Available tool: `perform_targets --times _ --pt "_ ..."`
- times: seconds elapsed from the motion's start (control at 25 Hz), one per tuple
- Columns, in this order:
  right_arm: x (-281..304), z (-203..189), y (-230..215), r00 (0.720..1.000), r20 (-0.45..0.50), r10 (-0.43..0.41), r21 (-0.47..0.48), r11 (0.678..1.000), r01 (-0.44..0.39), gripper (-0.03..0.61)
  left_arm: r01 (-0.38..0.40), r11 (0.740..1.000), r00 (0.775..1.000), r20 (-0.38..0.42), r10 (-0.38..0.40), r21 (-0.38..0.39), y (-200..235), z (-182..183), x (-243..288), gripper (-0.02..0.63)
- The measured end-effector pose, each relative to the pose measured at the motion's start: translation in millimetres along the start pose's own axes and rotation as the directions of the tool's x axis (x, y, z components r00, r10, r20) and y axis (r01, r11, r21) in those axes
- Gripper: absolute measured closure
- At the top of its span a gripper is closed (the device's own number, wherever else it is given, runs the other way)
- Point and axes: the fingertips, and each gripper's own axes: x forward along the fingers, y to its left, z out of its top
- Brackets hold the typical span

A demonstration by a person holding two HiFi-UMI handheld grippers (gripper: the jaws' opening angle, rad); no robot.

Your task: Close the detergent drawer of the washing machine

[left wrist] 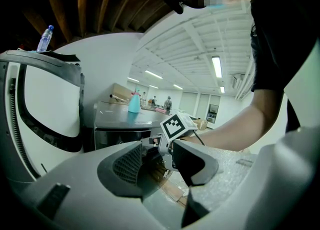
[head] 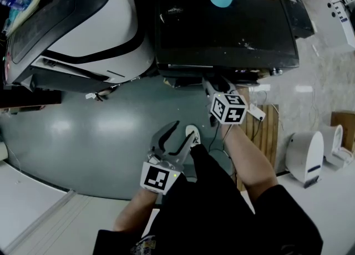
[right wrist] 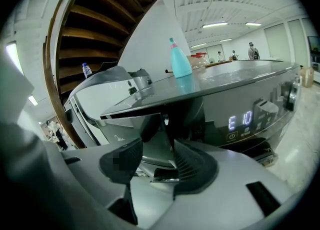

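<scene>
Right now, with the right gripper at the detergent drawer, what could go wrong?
The right gripper has its jaws astride the detergent drawer; a skewed push might jam it half open. The teal bottle stands on the washing machine's top; a hard shove could perhaps topple it.

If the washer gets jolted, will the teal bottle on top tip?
Probably stays put: the bottle stands upright on the flat, glossy washer top, its base wider than its neck. It looks like light plastic, so a hard jolt might slide it.
</scene>
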Motion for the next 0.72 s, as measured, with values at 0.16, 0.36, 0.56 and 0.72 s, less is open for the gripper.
perform_targets --times 0.16,0.36,0.56,0.72 --pt "3.5 1.0 -2.3 1.0 -0.001 -0.02 0.031 0.999 0.02 0.381 -0.002 1.0 1.0 0.002 0.002 -0.007 3.1 0.4 2.7 0.436" --pt "7.6 2.6 -4.6 0.999 0.003 -0.047 0.071 0.996 0.046 0.379 -0.007 1.0 1.0 0.005 0.007 -0.009 6.9 1.9 5.1 0.436" --pt "9.3 3.7 -4.8 0.998 -0.002 -0.068 0.114 0.991 0.068 0.379 -0.014 1.0 1.0 0.01 0.014 -0.011 9.8 3.5 3.4 0.436" --pt "9.2 3.0 -4.8 0.997 0.0 -0.077 0.123 0.989 0.077 0.376 -0.021 1.0 1.0 0.012 0.021 -0.013 10.4 3.9 -1.1 0.436"
